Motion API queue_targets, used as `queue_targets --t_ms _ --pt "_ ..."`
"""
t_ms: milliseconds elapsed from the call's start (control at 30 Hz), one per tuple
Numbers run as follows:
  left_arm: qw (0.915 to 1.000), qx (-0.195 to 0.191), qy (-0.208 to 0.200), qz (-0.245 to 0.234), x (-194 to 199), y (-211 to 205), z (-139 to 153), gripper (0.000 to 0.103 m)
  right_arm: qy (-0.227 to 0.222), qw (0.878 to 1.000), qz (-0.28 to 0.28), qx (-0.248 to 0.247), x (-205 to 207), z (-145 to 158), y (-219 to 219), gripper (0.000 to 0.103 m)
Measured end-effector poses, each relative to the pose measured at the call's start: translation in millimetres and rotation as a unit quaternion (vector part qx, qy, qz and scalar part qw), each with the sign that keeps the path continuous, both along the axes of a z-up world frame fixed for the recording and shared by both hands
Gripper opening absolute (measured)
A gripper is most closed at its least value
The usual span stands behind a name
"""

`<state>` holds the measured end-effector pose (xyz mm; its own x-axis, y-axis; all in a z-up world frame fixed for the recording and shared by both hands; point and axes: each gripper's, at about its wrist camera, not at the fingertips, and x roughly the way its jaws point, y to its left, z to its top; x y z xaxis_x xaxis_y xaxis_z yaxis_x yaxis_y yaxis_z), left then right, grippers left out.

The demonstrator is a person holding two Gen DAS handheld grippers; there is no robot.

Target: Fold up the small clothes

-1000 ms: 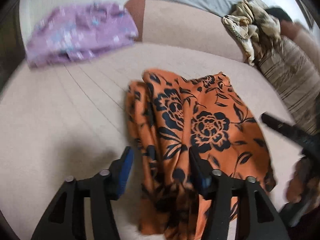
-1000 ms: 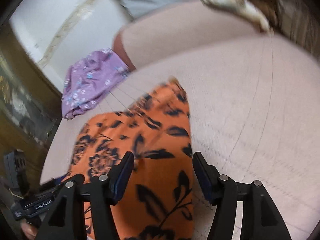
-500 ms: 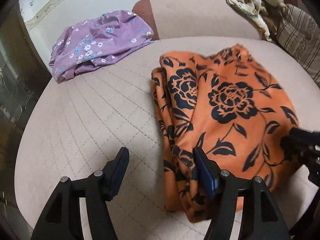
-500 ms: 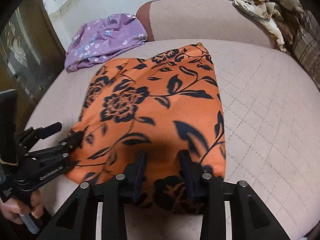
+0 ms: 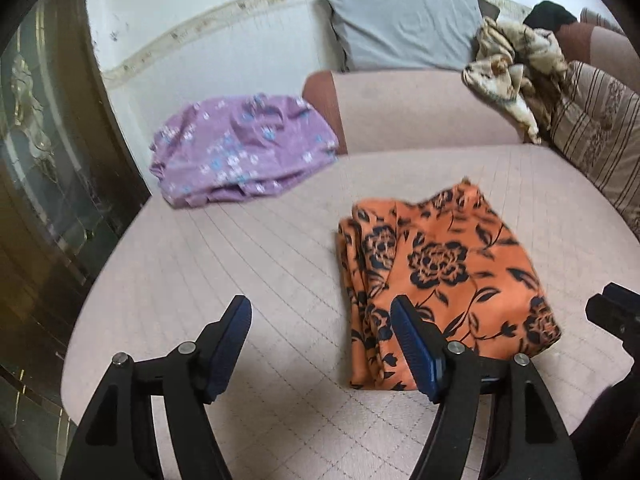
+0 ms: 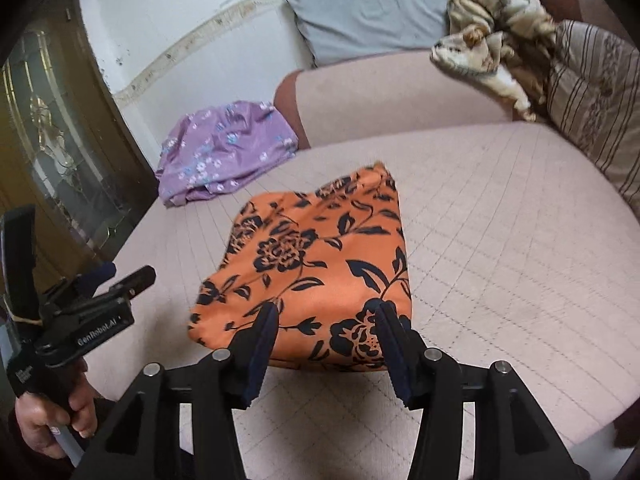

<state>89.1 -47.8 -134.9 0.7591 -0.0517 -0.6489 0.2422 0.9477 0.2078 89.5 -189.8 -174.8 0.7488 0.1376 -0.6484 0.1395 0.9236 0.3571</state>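
An orange garment with black flowers [image 5: 440,276] lies folded into a rough rectangle on the pink quilted sofa seat [image 5: 248,264]; it also shows in the right wrist view [image 6: 316,264]. My left gripper [image 5: 320,316] is open and empty, above the seat just left of the garment's near edge. My right gripper [image 6: 326,320] is open and empty, pulled back above the garment's near edge. The left gripper also shows at the left of the right wrist view [image 6: 116,292], held in a hand.
A folded purple floral garment [image 5: 240,148] lies at the seat's far left. A grey pillow [image 5: 400,28], a crumpled beige cloth [image 5: 512,64] and a striped cushion [image 5: 600,136] sit along the back. A glass cabinet [image 5: 36,152] stands at the left.
The right gripper let go of the garment's near edge and opened. Both grippers drew back from the garment, which now lies folded on the seat.
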Motion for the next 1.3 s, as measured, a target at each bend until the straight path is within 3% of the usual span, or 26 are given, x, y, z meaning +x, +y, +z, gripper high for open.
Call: queue_targets --t_ms 100,200,367,467,567,1300 --pt "0.9999 -0.006 -0.014 0.0 -12.6 0.4 14.2 0.075 -0.014 1.0 -0.005 -0.012 -11.7 14.5 4.9 0.055" --pt "0.9997 -0.01 -0.022 0.003 -21.8 1.0 23.7 0.085 -0.019 0.999 -0.006 -0.029 -21.1 26.2 11.5 0.056" --pt "0.9989 -0.012 -0.044 0.009 -37.8 1.8 40.3 0.086 -0.035 0.998 -0.018 -0.045 -39.1 44.2 14.8 0.058" --pt "0.9986 -0.001 -0.049 0.02 -42.7 0.1 45.7 0.087 -0.037 0.998 -0.021 -0.046 -40.8 47.6 15.3 0.058" --pt "0.9972 0.022 -0.064 0.032 -48.4 -3.5 47.5 0.098 -0.041 0.997 -0.026 -0.052 -43.3 50.1 17.3 0.058" --pt "0.997 0.002 -0.064 0.044 -57.3 5.2 57.6 0.098 -0.062 0.995 -0.037 -0.072 -46.8 63.1 28.1 0.058"
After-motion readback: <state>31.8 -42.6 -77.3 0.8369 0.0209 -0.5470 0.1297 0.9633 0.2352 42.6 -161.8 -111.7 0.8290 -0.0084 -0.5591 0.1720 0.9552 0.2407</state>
